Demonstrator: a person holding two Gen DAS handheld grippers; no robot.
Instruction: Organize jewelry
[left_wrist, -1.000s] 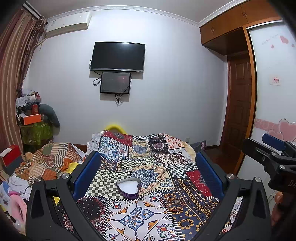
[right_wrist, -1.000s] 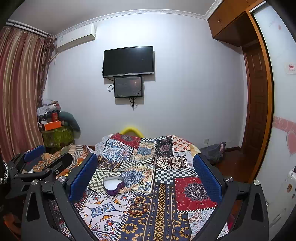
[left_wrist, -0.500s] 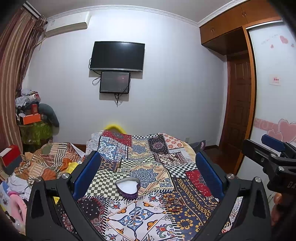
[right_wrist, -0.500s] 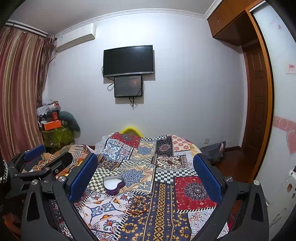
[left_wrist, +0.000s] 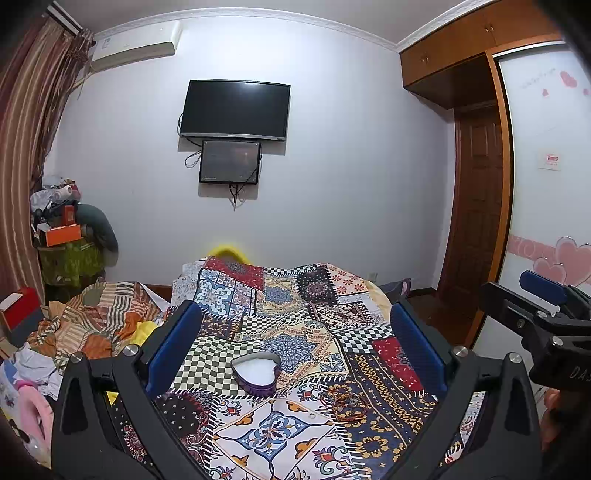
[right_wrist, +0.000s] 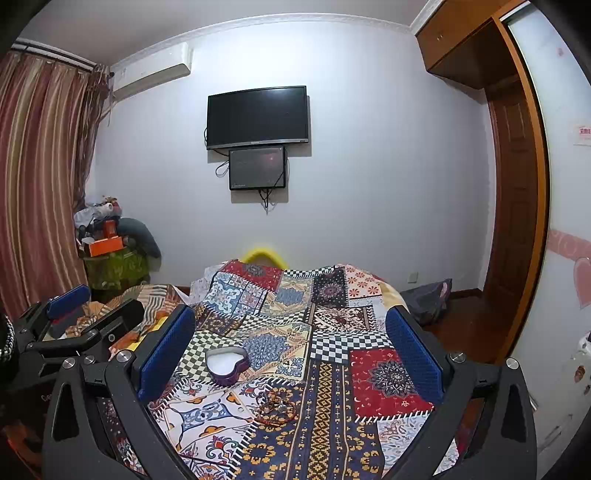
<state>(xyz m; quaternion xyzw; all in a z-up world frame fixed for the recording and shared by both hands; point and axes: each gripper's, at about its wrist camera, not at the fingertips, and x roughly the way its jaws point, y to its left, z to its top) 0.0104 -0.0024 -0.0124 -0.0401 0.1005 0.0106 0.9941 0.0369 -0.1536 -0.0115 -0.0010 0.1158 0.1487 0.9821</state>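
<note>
- Left hand-held gripper hovers above the patchwork-quilted bed, blue fingers apart, holding nothing.
- Right hand-held gripper likewise spread, holding nothing.
- Purple heart-shaped tin box lies open; tangled red-gold bracelets at its 4 o'clock, nearby.

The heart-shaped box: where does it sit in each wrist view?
Left wrist: heart-shaped box lies just below center, on the patchwork bedspread.
Right wrist: the box lies lower left of center, nearer the left finger.
Shared landmark: the jewelry pile, right of and nearer than the box.
</note>
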